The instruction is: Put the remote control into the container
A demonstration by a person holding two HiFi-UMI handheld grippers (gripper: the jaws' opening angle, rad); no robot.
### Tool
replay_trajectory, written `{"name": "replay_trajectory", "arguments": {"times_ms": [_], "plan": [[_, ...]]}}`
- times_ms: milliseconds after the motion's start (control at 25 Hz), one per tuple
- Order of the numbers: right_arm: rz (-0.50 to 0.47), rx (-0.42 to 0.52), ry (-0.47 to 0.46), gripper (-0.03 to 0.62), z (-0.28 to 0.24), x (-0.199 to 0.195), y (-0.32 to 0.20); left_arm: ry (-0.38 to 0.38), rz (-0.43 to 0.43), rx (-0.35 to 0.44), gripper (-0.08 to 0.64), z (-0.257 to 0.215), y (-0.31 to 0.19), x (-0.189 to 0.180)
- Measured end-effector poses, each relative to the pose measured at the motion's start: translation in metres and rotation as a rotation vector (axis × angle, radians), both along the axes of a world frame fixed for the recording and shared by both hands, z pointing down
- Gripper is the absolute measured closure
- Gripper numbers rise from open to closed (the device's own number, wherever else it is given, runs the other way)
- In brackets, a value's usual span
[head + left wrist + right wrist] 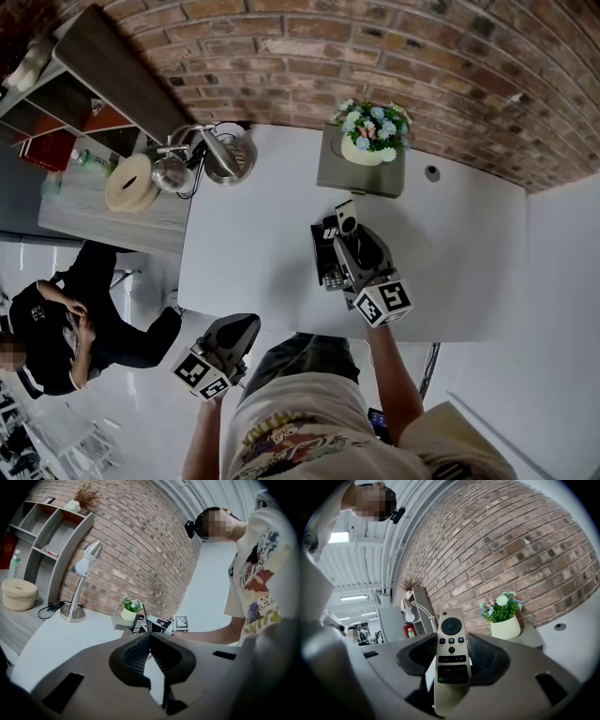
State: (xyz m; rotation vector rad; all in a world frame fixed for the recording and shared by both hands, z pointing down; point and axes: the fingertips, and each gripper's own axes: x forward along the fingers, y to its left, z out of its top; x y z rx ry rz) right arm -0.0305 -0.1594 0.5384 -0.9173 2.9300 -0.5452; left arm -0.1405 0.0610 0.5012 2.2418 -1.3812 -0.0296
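Remote control is pinched lengthwise in my right gripper, tip poking toward the head view's top, dark container just left of it, left gripper closed and empty lower left.

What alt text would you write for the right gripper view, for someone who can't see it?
The right gripper clamps a slim beige remote control between its two dark jaws, buttons facing the camera. Behind it, a pale pot of flowers stands on a grey block against a brick wall, with a desk lamp farther left.
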Motion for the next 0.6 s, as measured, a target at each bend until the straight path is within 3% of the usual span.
{"name": "replay_trajectory", "arguments": {"times_ms": [280, 400, 600], "plan": [[-0.11, 0.029, 0.215, 0.385, -0.011, 0.014, 0.032, 0.011, -0.007, 0.007, 0.554, 0.002, 0.0, -0.002], [-0.147, -0.045, 0.344, 0.385, 0.001, 0.027, 0.046, 0.025, 0.006, 0.018, 0.554, 0.003, -0.007, 0.004], [-0.257, -0.245, 0.562, 0.386, 0.033, 0.045, 0.063, 0.021, 0.056, 0.059, 0.554, 0.002, -0.031, 0.021]]}}
